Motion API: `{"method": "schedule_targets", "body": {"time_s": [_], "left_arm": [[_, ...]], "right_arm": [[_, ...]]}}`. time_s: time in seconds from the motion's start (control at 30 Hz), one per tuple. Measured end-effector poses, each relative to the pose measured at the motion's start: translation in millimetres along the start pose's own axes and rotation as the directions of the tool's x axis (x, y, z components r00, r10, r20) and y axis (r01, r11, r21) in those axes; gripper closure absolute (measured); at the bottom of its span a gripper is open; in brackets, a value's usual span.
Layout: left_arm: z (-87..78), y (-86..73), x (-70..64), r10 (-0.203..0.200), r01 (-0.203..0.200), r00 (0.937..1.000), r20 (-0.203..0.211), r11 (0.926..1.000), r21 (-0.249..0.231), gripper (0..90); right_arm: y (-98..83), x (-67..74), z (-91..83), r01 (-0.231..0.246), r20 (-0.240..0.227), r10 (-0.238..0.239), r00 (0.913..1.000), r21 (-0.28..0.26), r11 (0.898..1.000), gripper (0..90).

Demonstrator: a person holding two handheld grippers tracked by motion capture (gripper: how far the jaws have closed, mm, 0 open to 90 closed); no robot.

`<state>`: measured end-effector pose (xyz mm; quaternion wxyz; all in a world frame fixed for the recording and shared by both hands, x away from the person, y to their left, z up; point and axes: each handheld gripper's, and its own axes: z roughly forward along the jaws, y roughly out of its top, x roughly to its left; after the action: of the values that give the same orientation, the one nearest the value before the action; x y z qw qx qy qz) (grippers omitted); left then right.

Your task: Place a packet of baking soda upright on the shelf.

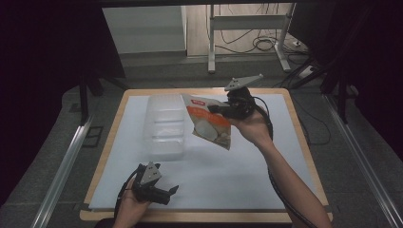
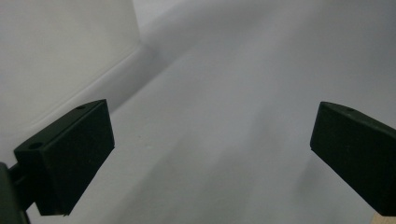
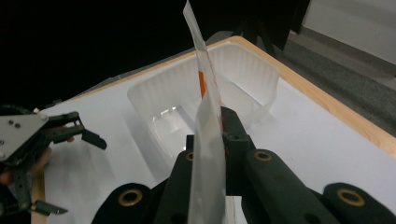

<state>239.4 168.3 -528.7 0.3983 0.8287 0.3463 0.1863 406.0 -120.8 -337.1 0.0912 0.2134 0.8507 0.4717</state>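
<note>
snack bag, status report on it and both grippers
Right gripper shut on snack bag, held above the table. Left gripper open, low near table edge. Clear tray just left of bag, nothing between.

High view looks down over the table (image 1: 199, 190); both gripper views ride close, sharing its white surface.

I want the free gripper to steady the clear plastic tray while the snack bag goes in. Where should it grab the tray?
Probably the near short wall of the clear tray, coming from the person's side with the left gripper, one jaw inside, one outside: the thin upright rim faces it, and its jaws stand open.
</note>
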Motion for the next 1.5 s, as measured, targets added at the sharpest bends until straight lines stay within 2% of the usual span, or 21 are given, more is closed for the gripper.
{"method": "schedule_targets", "body": {"time_s": [0.23,0.33,0.97,1.23,1.5], "left_arm": [[-1.0,0.1,0.9,-0.011,0.011,0.9998,0.019,0.9999,-0.012,0.0],[-1.1,0.2,0.6,-0.018,0.019,0.9995,0.024,0.9996,-0.021,0.0],[-1.7,1.1,-1.2,-0.008,0.009,0.999,0.043,0.9995,-0.029,0.0],[-0.9,1.4,-2.3,-0.007,0.009,0.9988,0.048,0.9995,-0.03,0.0],[-0.8,1.5,-2.7,-0.005,0.007,0.9987,0.05,0.9995,-0.029,0.0]], "right_arm": [[16.8,3.9,17.4,0.023,-0.008,-0.023,0.9997,-0.003,1.0,89.4],[25.1,6.4,31.2,0.03,-0.018,-0.03,0.9994,-0.002,1.0,89.4],[53.6,22.2,92.0,0.039,-0.072,-0.04,0.9966,-0.012,0.999,89.4],[63.2,19.7,112.0,0.033,-0.08,-0.034,0.9962,-0.014,0.999,89.4],[81.1,9.1,131.4,0.027,-0.074,-0.029,0.9968,-0.026,0.999,89.4]]}}
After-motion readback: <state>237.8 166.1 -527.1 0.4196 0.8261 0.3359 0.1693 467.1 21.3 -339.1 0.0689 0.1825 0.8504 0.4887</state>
